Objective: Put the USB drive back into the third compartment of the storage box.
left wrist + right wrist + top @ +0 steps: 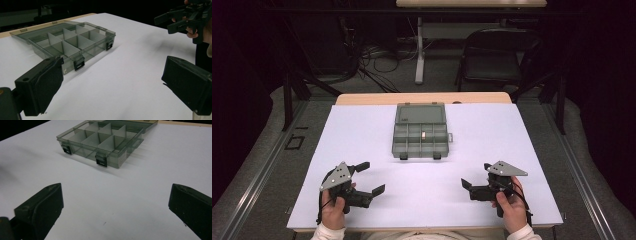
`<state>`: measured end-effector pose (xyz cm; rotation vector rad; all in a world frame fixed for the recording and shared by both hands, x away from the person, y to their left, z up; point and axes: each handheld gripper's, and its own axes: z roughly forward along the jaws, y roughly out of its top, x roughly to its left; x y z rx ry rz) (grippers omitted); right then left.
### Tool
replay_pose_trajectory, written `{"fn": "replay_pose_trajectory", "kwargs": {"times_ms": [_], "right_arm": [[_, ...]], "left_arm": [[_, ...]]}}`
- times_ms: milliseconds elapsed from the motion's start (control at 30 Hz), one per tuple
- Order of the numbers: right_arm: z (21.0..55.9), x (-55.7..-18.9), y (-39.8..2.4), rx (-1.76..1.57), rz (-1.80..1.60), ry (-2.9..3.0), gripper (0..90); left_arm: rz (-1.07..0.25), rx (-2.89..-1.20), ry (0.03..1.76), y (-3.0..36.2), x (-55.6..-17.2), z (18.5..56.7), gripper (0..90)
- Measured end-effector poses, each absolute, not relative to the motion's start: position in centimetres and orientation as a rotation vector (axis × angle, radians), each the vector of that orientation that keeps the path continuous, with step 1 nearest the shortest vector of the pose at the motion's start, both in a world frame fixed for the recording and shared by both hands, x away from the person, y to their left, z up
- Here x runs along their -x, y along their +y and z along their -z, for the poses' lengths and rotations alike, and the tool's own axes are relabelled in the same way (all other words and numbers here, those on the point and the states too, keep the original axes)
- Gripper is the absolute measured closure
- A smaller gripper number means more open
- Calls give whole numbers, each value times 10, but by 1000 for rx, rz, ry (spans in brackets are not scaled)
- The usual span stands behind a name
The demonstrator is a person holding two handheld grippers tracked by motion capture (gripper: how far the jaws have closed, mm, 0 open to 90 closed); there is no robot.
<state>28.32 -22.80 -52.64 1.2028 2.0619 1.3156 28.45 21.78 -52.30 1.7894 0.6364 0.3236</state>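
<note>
Both tools, left [370,177] and right [474,174], gape wide, holding nothing. The organizer box [420,138] (lid open) lies far, centred between them, neither nearer.

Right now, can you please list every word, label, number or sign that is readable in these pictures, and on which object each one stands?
None can be read.
Organizer box: clear grey plastic, no print visible; a small pale item in one compartment is too small to read.
Left gripper and right gripper: no readable marking.
White table cover: blank.
</note>
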Motion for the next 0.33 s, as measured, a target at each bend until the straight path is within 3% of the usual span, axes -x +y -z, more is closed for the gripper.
{"fn": "replay_pose_trajectory", "kwargs": {"times_ms": [333], "right_arm": [[539,-293,-234,-1254,-1291,2049,0]], "left_arm": [[-322,-1795,653,219,-288,524,35]]}}
